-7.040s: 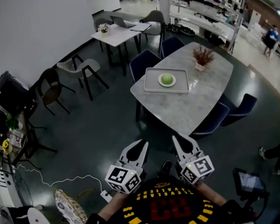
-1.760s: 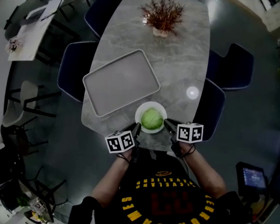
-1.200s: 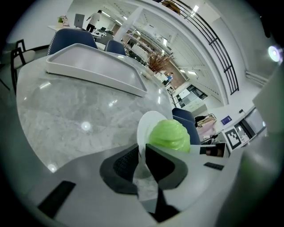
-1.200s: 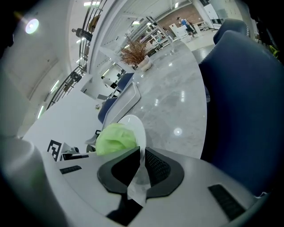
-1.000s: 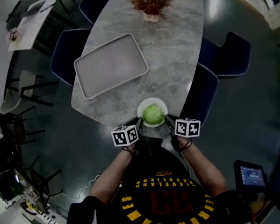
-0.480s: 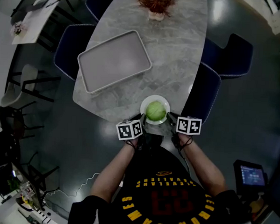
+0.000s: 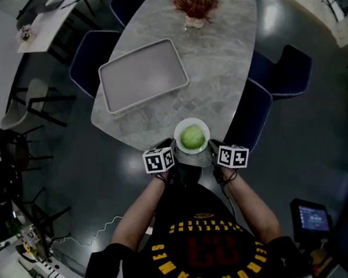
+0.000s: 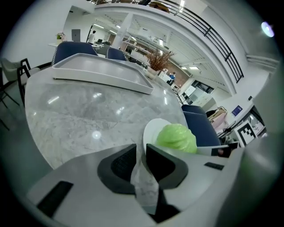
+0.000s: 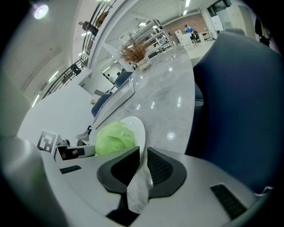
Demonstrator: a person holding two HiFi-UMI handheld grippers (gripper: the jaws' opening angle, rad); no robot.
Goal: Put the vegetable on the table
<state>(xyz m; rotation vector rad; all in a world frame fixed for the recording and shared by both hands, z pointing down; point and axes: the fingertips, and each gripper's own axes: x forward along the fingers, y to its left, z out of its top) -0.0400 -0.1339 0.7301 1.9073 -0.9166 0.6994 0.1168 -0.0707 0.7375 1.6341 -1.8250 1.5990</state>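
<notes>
The white plate (image 7: pixel 192 124) has left the grey tray (image 7: pixel 143 76) and is now at the near end of the bench (image 7: pixel 224 62). A blue chair (image 7: pixel 254 113) stands just beside it on the right, and a potted plant (image 7: pixel 195 6) is at the far end. The green vegetable (image 7: pixel 192 136) lies on the plate. The jaws of the left gripper (image 7: pixel 173 148) and right gripper (image 7: pixel 212 147) are clamped on opposite rims of the plate.

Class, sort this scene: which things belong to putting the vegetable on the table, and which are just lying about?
In the job: green vegetable, white plate, left gripper, right gripper, table.
Lying about: grey tray, potted plant, blue chairs.
</notes>
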